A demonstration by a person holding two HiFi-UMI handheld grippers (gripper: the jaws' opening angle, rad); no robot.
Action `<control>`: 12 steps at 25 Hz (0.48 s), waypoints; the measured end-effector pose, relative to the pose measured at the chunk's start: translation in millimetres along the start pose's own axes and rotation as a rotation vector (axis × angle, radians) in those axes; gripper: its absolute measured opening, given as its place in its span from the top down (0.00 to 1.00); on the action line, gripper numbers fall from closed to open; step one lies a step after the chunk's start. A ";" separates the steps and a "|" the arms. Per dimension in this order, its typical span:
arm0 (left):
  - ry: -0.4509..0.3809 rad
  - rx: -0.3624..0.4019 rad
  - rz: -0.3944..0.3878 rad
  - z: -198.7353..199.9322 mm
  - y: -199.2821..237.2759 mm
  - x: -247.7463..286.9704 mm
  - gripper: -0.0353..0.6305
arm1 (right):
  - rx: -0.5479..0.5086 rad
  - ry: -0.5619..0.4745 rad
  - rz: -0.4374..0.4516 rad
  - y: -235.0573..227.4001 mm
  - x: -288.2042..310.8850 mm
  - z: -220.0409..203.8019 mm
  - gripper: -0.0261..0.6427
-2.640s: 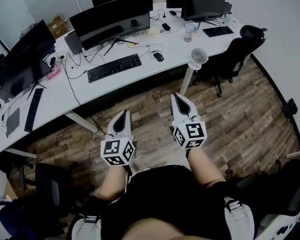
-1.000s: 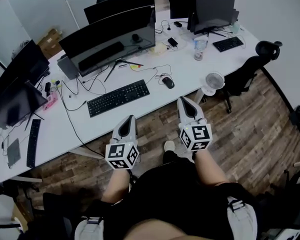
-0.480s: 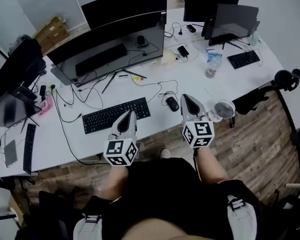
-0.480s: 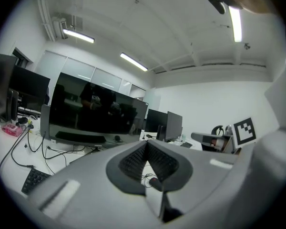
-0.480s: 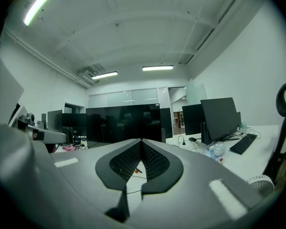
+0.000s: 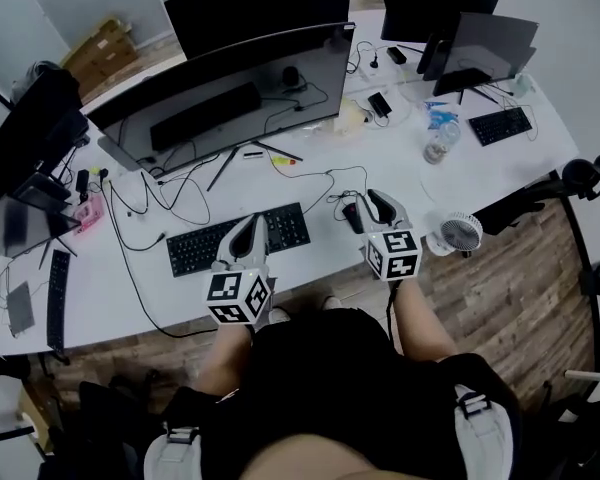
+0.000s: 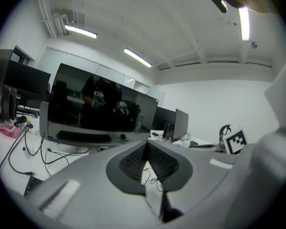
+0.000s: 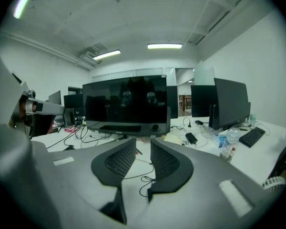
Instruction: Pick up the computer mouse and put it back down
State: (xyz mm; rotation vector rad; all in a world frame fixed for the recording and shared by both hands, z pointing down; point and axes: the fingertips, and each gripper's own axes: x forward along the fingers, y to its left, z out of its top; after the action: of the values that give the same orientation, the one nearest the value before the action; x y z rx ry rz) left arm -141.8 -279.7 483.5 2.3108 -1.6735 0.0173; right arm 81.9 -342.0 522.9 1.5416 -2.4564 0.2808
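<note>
The dark computer mouse [image 6: 352, 215] lies on the white desk [image 6: 400, 163], its cable running back toward the monitor. My right gripper [image 6: 376, 199] hovers just right of the mouse, partly covering it. Its jaws are opening, and the right gripper view shows a narrow gap with nothing in it [image 8: 143, 144]; the mouse is hidden there. My left gripper [image 6: 252, 224] is over the right part of the black keyboard [image 6: 192, 249]. In the left gripper view its tips [image 7: 145, 146] meet, holding nothing.
A wide curved monitor [image 6: 230, 88] stands behind the keyboard, with loose cables [image 6: 170, 203] in front. A small white fan [image 6: 461, 233] is clamped at the desk edge on the right. Farther back are a water bottle [image 6: 440, 144], a phone [image 6: 380, 104] and a second keyboard [image 6: 505, 124].
Both grippers have moved forward from above the wooden floor to over the desk's front edge. The right one has come beside the mouse and its jaws have parted.
</note>
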 end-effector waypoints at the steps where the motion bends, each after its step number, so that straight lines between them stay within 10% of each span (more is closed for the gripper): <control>1: 0.003 -0.003 0.001 -0.5 2.8 1.1 0.87 | 0.000 0.042 0.015 0.5 7.2 -10.4 0.85; 12: 0.021 -0.007 0.028 -3.6 24.4 3.7 0.87 | -0.045 0.371 0.038 -9.9 51.9 -110.3 0.69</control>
State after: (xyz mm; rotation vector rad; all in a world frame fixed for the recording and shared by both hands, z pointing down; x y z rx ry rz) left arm -162.9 -289.2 493.1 2.2739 -1.6935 0.0414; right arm 78.8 -359.9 643.8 1.2903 -2.1870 0.4690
